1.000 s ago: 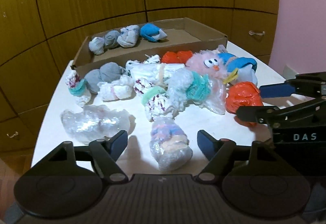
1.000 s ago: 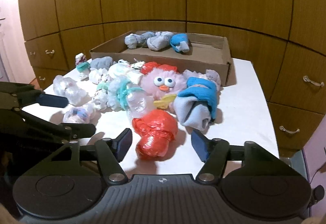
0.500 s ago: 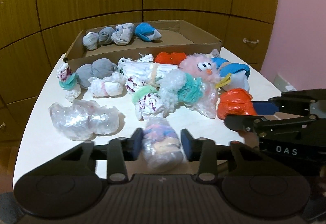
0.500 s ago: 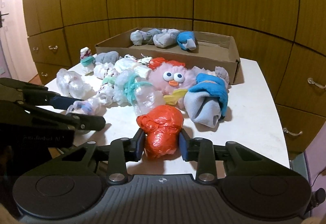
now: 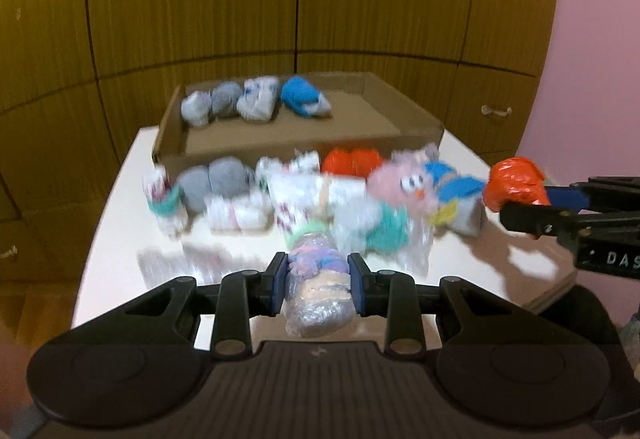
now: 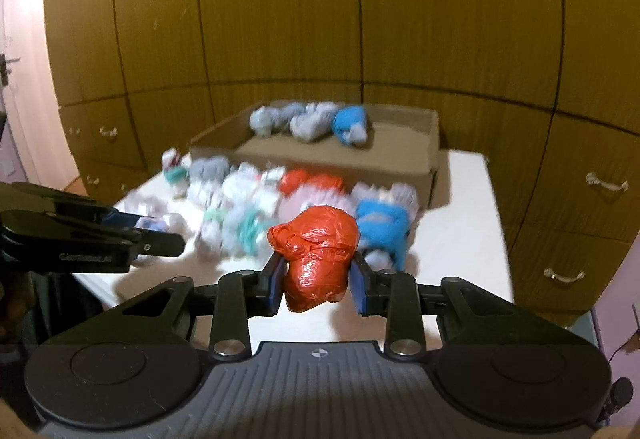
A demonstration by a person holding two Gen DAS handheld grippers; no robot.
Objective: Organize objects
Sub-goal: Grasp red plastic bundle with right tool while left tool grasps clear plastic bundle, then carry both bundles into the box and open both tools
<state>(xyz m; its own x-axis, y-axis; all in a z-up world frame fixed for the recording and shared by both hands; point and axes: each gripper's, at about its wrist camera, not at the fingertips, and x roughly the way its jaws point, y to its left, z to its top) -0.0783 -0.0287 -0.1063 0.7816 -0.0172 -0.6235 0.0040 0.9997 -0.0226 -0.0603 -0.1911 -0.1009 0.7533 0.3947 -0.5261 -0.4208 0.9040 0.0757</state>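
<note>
My left gripper (image 5: 316, 281) is shut on a clear-wrapped pastel sock bundle (image 5: 318, 299), held a little above the white table (image 5: 120, 207). My right gripper (image 6: 318, 277) is shut on a red plastic-wrapped bundle (image 6: 316, 251), also lifted; in the left wrist view that red bundle (image 5: 514, 179) hangs at the right edge. A blurred pile of wrapped socks (image 5: 248, 207) and a pink fluffy toy (image 5: 400, 187) lies mid-table. Behind it stands a cardboard box (image 5: 172, 143) with several sock balls (image 5: 256, 103) along its back wall.
Wooden cabinet doors (image 6: 280, 19) with drawers (image 6: 606, 183) surround the table at the back and right. A pink wall (image 5: 592, 39) is on the right in the left wrist view. The box's right half (image 6: 400, 147) holds nothing. The left gripper (image 6: 160, 235) reaches in from the left in the right wrist view.
Both grippers went from open around their bundles to shut on them, then rose with the bundles off the table. The rest of the pile stayed put.
</note>
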